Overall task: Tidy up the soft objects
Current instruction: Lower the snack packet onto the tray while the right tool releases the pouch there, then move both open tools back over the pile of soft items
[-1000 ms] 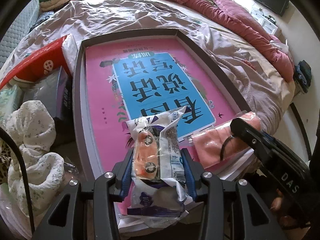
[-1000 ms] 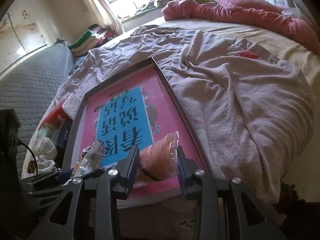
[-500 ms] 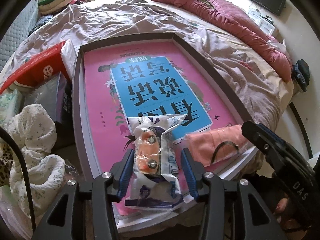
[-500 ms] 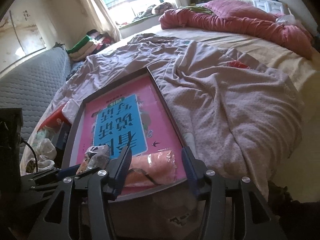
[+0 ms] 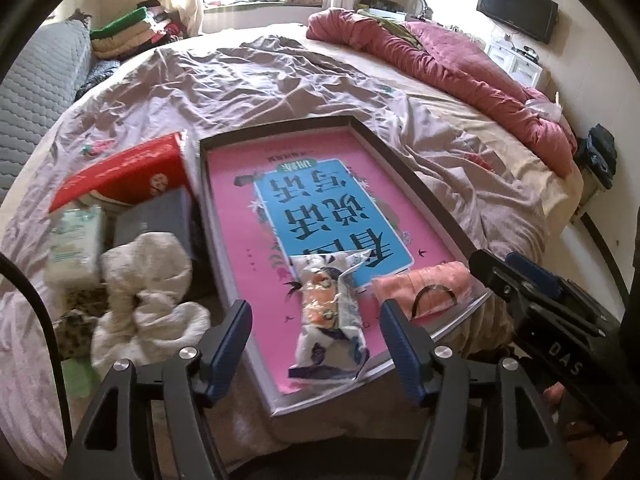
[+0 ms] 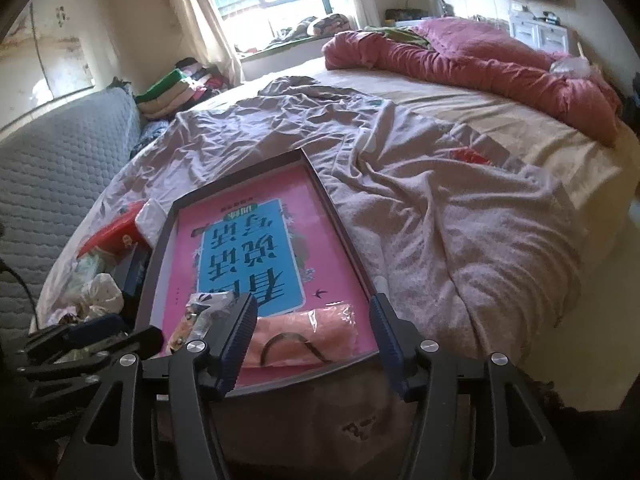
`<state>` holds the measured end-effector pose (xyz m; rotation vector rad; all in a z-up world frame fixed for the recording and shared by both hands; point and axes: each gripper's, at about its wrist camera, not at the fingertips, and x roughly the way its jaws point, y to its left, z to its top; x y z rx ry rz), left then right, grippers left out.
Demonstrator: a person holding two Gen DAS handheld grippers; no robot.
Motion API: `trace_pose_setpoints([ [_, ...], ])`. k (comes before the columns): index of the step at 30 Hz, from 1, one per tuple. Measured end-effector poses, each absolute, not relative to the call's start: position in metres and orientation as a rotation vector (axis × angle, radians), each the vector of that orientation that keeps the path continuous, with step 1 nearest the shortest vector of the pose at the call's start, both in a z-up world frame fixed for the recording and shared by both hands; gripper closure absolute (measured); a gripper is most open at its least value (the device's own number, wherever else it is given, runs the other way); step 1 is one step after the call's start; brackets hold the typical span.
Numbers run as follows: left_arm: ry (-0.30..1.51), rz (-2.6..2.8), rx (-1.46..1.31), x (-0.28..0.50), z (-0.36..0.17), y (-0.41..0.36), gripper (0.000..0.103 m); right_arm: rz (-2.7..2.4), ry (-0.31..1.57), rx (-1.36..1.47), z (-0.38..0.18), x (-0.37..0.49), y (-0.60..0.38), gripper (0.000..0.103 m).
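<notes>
Both jaws are opening and grip nothing — the left gripper (image 5: pixel 316 334) frames a printed snack packet (image 5: pixel 330 316), the right gripper (image 6: pixel 312 330) a pink bagged cloth (image 6: pixel 304 338) — both on the pink-lined tray (image 5: pixel 416 184).

White tissue pack (image 5: pixel 74 240) motion-blurred (print unreadable), right gripper (image 5: pixel 532 300) cut off by frame edge

Letters "DAS" printed in white on the black body of the right gripper (image 5: pixel 532 280), seen from the left wrist. Large upside-down Chinese characters on the blue panel of the pink board (image 5: pixel 320 200); not legible.
</notes>
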<state>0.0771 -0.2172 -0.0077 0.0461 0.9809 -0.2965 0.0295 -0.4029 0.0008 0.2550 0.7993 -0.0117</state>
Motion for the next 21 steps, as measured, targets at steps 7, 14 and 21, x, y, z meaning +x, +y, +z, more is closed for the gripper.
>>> trace_pose_setpoints([
  [7, 0.942, -0.257, 0.010, 0.066, 0.015, -0.190, 0.030, 0.004, 0.774, 0.201, 0.024, 0.020, -0.383, 0.042],
  [14, 0.918, -0.246, 0.001, 0.054, 0.034, -0.171, 0.024, 0.019, 0.743, 0.163, 0.046, 0.009, -0.365, 0.025],
  [21, 0.881, -0.212, 0.004, 0.042, 0.051, -0.149, 0.024, 0.025, 0.723, 0.112, 0.069, 0.001, -0.346, 0.024],
])
